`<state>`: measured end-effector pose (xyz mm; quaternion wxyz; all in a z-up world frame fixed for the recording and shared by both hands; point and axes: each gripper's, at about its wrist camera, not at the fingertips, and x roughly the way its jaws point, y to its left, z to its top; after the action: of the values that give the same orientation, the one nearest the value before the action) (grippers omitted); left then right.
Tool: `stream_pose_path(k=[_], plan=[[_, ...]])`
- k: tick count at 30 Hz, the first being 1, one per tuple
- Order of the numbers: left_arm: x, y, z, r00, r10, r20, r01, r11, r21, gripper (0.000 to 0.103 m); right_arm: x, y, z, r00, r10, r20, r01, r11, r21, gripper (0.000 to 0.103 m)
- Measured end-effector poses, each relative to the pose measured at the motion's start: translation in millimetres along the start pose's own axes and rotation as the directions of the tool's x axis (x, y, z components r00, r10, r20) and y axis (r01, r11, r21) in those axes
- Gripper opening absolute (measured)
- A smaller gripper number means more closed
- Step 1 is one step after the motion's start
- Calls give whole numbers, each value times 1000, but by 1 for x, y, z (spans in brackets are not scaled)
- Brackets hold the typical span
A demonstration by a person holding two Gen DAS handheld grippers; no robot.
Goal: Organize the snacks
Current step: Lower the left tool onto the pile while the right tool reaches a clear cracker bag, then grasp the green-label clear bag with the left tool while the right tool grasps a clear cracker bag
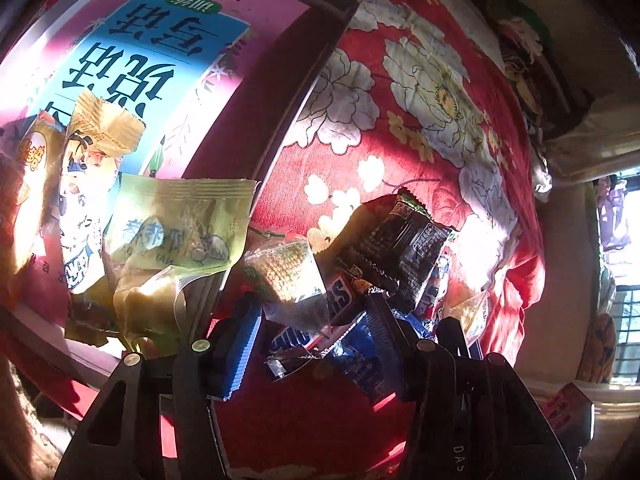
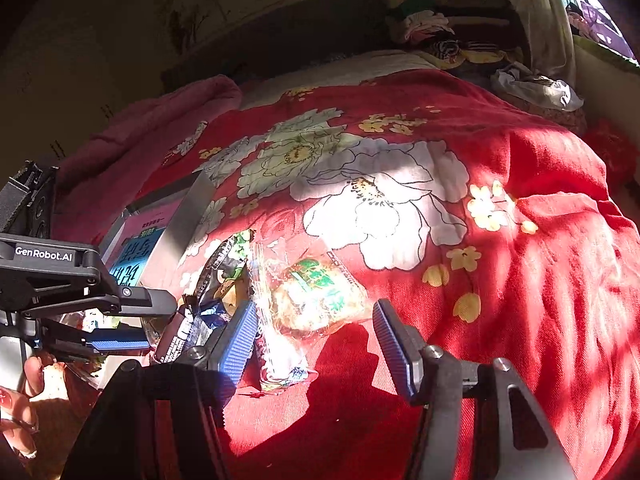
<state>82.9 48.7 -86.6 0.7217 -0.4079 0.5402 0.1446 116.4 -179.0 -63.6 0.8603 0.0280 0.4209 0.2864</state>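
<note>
Snickers bar point(image 1: 320, 312) sits right between your left gripper point(image 1: 316, 336) jaws, half-spread, long axis slanting across them; right gripper point(image 2: 316, 340), part-open and empty, hovers just beside the cracker pack point(image 2: 316, 300).

A heap of wrapped snacks point(image 1: 352, 280) lies on the red floral bedspread point(image 1: 420, 120); a clear-wrapped cracker pack point(image 2: 316, 300) lies flat at its edge.

Snack packets point(image 1: 340, 280) lie heaped on the bedspread point(image 1: 440, 140), right of the book point(image 1: 180, 60).
</note>
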Motion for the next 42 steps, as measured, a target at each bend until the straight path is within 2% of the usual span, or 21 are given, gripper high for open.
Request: stream_pose_path(k=[11, 16, 19, 25, 32, 36, 39, 42], plan=[[-2, -1, 8, 999, -24, 30, 24, 1000, -19, 56, 12, -9, 6, 999, 40, 5, -40, 999, 15, 60], [-1, 2, 13, 999, -38, 22, 39, 998, -45, 54, 11, -13, 7, 998, 66, 23, -67, 997, 25, 57], [-2, 7, 15, 998, -47, 28, 49, 998, -49, 41, 6, -15, 8, 996, 81, 39, -82, 996, 33, 56], [-5, 14, 13, 996, -82, 23, 83, 996, -43, 35, 2, -18, 7, 995, 90, 49, -92, 995, 43, 55], [-7, 14, 10, 993, -117, 2, 117, 989, -90, 56, 2, -18, 5, 995, 92, 47, -94, 995, 43, 55], [-7, 16, 12, 994, -109, 7, 109, 982, -154, 56, 2, -18, 6, 994, 93, 48, -95, 995, 41, 55], [-7, 19, 14, 994, -107, 35, 112, 966, -232, 56, 3, -18, 5, 995, 93, 47, -95, 995, 40, 55], [-7, 19, 15, 996, -74, 55, 87, 954, -286, 56, 3, -18, 5, 994, 94, 46, -96, 995, 40, 55]])
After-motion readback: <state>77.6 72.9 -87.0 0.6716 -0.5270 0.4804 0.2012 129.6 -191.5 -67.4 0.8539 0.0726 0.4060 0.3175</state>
